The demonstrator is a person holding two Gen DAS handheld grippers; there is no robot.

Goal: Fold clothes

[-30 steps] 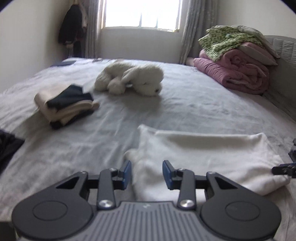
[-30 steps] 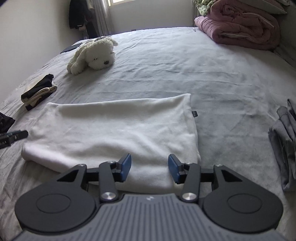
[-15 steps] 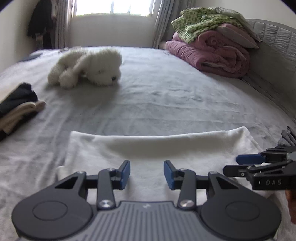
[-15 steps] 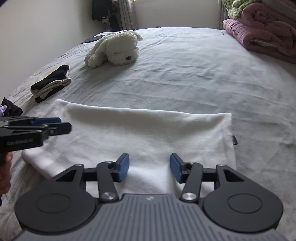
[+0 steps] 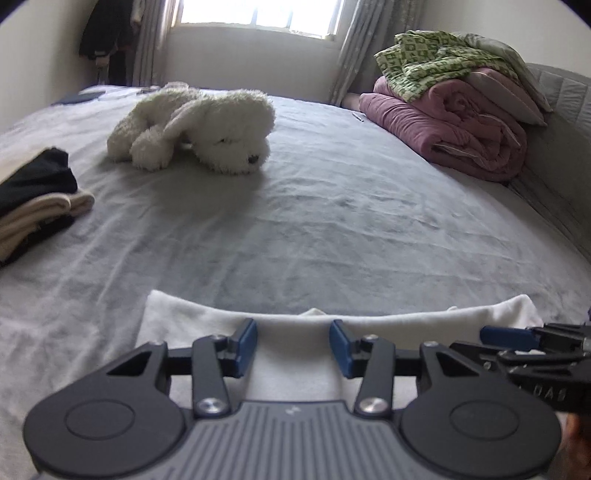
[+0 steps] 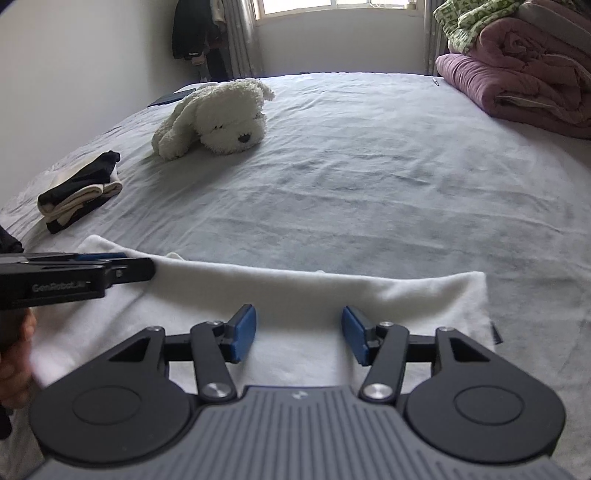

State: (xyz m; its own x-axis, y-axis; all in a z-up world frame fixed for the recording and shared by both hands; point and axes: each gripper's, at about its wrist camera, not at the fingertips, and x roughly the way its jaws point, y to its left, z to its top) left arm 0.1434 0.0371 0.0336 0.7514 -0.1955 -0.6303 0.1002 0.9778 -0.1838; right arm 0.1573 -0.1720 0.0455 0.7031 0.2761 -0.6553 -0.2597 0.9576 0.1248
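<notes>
Daylight pours through the window [image 5: 255, 18], grey curtains [image 5: 351, 51] either side, pale walls [image 6: 74, 74], wide grey bed [image 5: 332, 221] below.

My bed [image 6: 369, 192] carries a white garment [image 6: 295, 295] near, folded clothes [image 6: 79, 190] left, a plush dog [image 6: 218, 118] far, rolled quilts [image 6: 517, 85] far right.

The garment [image 6: 295, 295] is soft white cloth with a matt, slightly fleecy nap; the sheet [image 6: 369, 192] is grey matt cloth, lightly creased. Both grippers [image 5: 293, 341] [image 6: 298, 334] are matt black plastic with blue pads [image 6: 244, 330] and bright metal screws [image 6: 216, 390]. The toy [image 6: 221, 122] is shaggy white plush.
</notes>
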